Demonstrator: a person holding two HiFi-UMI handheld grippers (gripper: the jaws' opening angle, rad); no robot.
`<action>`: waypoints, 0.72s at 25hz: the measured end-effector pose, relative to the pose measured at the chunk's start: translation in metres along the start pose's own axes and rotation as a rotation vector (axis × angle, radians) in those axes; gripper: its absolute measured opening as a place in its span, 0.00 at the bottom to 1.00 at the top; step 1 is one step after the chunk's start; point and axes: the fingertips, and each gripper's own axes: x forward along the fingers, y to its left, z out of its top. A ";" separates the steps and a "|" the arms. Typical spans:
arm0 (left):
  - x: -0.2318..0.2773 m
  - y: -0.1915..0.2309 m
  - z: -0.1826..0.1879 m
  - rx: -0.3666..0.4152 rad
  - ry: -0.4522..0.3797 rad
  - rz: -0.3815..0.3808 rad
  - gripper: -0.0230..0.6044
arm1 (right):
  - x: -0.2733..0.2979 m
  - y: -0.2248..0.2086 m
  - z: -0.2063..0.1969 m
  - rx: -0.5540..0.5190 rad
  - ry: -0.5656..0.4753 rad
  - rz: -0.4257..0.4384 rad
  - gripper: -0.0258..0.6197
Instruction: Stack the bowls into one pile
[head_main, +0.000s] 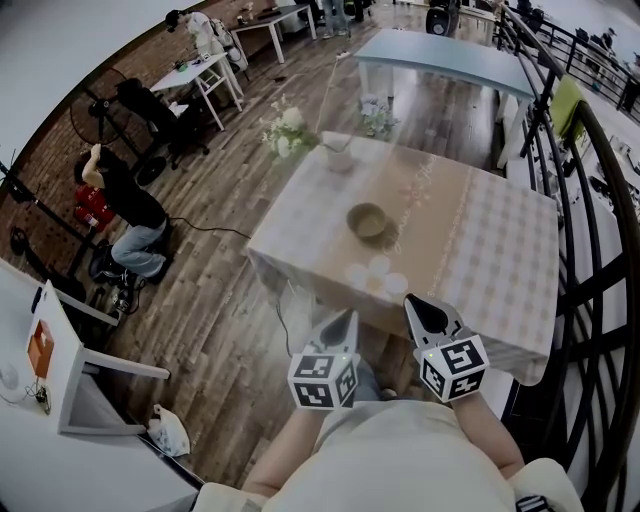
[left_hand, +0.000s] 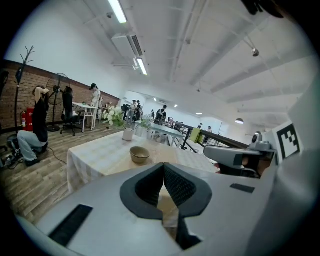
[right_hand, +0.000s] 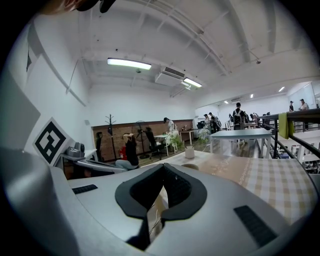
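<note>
Wood-plank floor (head_main: 220, 290), brick wall (head_main: 140, 75), checked-cloth table (head_main: 500, 260), white ceiling (left_hand: 200, 40) with strip lights (left_hand: 119, 10)

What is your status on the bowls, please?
Left gripper and right gripper shut, empty. Bowl on table, untouched. Nothing in the way.

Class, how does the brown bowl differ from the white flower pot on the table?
The bowl is brown, low and wide; the flower pot is white and taller. The bowl stands mid-table; the flower pot holds flowers near the far edge. Both stand on the table.
</note>
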 end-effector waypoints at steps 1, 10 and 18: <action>0.000 0.001 0.000 -0.001 -0.001 0.000 0.04 | 0.000 0.001 0.000 -0.002 0.000 0.001 0.04; 0.003 0.000 0.003 0.011 0.002 -0.016 0.04 | 0.002 0.001 0.004 -0.011 -0.005 -0.010 0.04; 0.005 0.001 0.005 0.006 -0.004 -0.013 0.04 | 0.002 -0.001 0.007 -0.006 -0.012 -0.014 0.04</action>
